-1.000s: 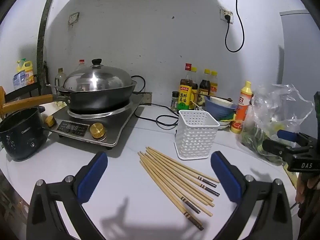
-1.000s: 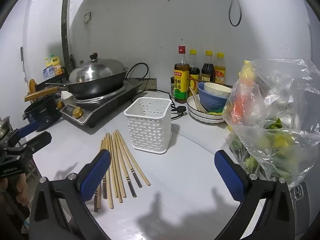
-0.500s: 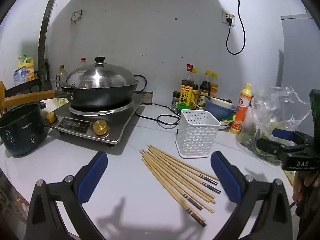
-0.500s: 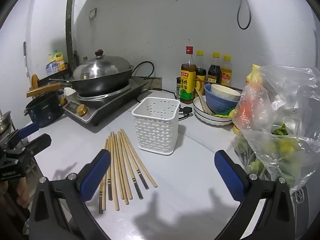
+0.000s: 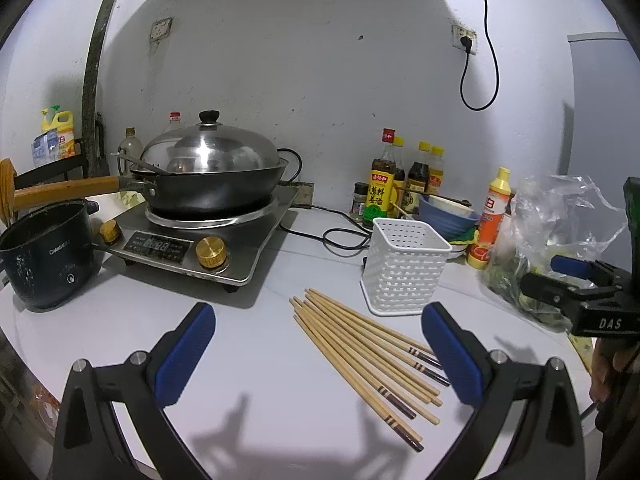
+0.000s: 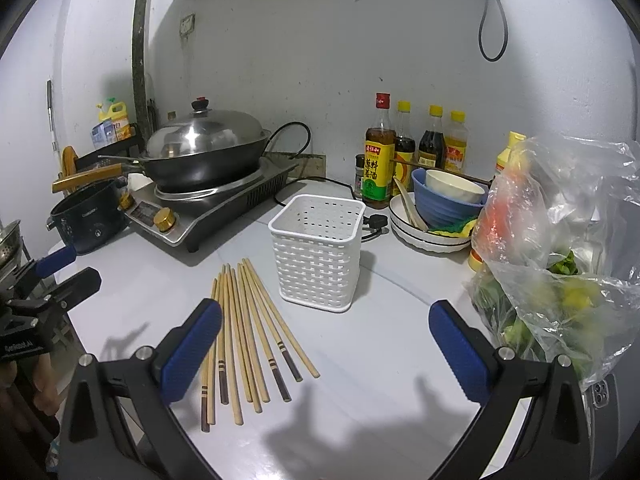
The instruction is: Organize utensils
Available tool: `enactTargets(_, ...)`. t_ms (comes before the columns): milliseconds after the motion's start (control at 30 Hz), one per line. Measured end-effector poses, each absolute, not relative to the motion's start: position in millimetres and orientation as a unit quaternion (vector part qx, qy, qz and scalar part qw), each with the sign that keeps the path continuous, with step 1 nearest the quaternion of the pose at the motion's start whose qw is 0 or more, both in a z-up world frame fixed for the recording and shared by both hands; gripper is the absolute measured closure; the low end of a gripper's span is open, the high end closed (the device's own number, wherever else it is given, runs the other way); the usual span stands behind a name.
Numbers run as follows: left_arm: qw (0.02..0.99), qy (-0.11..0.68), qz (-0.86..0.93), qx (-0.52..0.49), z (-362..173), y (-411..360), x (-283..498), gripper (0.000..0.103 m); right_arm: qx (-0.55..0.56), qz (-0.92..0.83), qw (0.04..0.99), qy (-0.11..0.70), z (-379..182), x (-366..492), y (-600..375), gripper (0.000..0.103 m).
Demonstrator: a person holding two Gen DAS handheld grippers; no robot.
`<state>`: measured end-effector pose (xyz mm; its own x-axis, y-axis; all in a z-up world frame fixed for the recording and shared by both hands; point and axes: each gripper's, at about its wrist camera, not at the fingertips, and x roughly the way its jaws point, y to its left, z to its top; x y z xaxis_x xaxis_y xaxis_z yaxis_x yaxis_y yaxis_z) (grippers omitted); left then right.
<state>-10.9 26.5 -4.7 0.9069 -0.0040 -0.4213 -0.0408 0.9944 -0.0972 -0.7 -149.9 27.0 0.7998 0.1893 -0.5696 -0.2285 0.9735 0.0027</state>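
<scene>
Pale bare-wood chopsticks (image 5: 362,354) with dark banded tips, matt. White perforated plastic basket (image 5: 404,266), slightly glossy. Polished metal lid (image 5: 210,152) on dark matt wok (image 5: 216,192) with wooden handle. Brushed-metal cooktop (image 5: 192,246), shiny brass-coloured knobs. Crinkly clear plastic bag (image 6: 560,232). Smooth white counter (image 6: 380,360), faint sheen.

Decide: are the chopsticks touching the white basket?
Apart. The right wrist view shows bare countertop between the chopsticks and the white basket.
</scene>
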Motion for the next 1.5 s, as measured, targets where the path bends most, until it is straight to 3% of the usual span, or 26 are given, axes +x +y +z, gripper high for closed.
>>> enactTargets(1500, 0.973, 0.223, 0.007, -0.065, -10.5, 33.5, -6.8, 0.0, -0.033, 0.109, 0.948, 0.298, 26.5, 0.4, -147.7, 0.0)
